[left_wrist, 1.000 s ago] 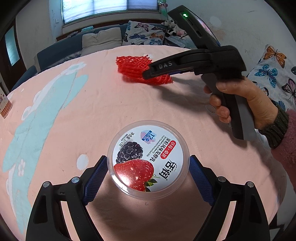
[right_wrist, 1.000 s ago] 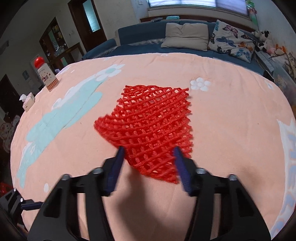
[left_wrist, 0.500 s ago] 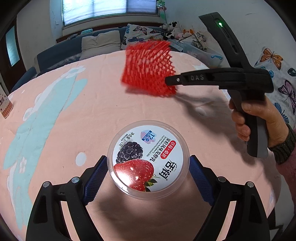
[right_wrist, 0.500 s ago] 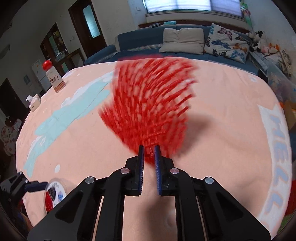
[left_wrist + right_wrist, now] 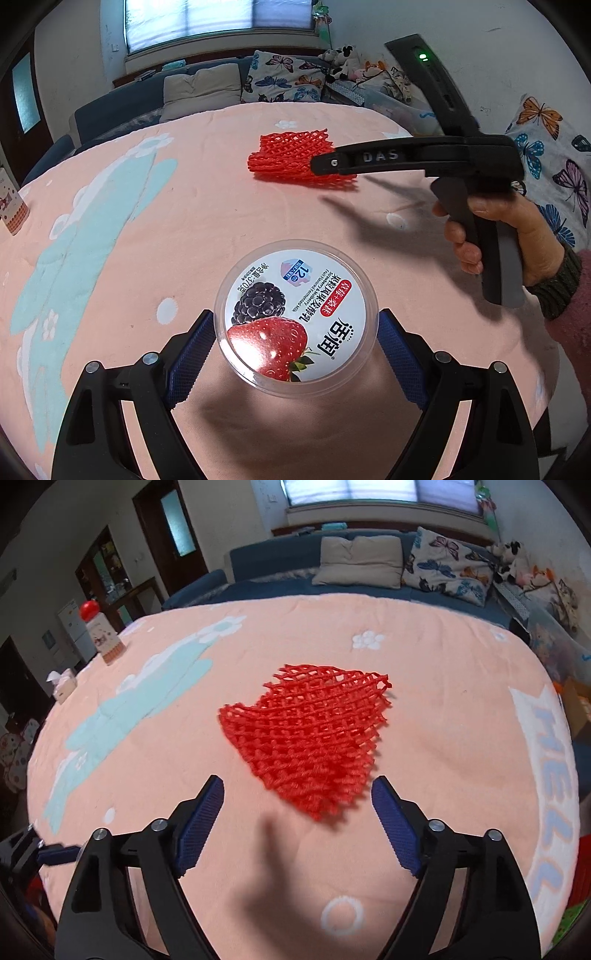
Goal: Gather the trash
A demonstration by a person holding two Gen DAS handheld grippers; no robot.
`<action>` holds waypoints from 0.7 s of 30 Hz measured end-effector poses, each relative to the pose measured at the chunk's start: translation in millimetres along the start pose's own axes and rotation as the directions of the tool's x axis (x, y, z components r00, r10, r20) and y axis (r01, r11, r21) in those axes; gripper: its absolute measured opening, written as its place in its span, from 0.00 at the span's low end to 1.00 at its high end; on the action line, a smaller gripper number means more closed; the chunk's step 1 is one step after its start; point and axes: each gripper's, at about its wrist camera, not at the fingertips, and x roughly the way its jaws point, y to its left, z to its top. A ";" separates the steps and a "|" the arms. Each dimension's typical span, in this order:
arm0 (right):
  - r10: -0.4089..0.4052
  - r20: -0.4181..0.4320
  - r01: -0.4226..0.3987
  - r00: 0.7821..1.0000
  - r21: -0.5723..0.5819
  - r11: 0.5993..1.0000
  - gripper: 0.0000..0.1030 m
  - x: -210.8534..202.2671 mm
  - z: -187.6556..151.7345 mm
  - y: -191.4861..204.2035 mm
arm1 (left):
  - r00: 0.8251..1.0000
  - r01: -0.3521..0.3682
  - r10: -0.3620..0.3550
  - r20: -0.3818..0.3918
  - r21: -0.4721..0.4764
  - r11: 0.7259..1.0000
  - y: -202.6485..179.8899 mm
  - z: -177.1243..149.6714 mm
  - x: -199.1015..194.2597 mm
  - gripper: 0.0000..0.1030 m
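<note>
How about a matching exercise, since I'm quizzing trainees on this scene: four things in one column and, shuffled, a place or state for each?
1. cup
2. net
3. right gripper
4. bottle

A. open wide
B. between the left gripper's fingers
C. standing at the cloth's far left edge
D. lying loose mid-cloth

Pairs: 1-B, 2-D, 3-A, 4-C.

The right gripper's jaws have just been opening. The net's near corner lies between them, unpressed.

A blue sofa (image 5: 280, 559) with cushions (image 5: 360, 561) stands beneath a bright window (image 5: 376, 491).
</note>
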 end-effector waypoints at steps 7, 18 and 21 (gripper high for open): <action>-0.011 -0.026 0.013 1.000 0.083 0.996 0.77 32.1 7.3 -10.0 | 1.000 0.000 0.000 -0.014 -0.008 1.000 4.9 -1.6 7.9 0.82; -0.037 -0.013 0.037 0.999 -0.003 0.999 0.22 14.6 2.3 8.0 | 1.000 -0.010 0.009 -0.014 -0.025 1.000 3.7 -0.4 9.0 0.82; -0.029 0.001 0.029 1.000 -0.001 1.000 0.21 -0.2 -2.0 7.1 | 1.000 -0.006 0.006 -0.004 -0.022 1.000 2.1 0.0 4.1 0.82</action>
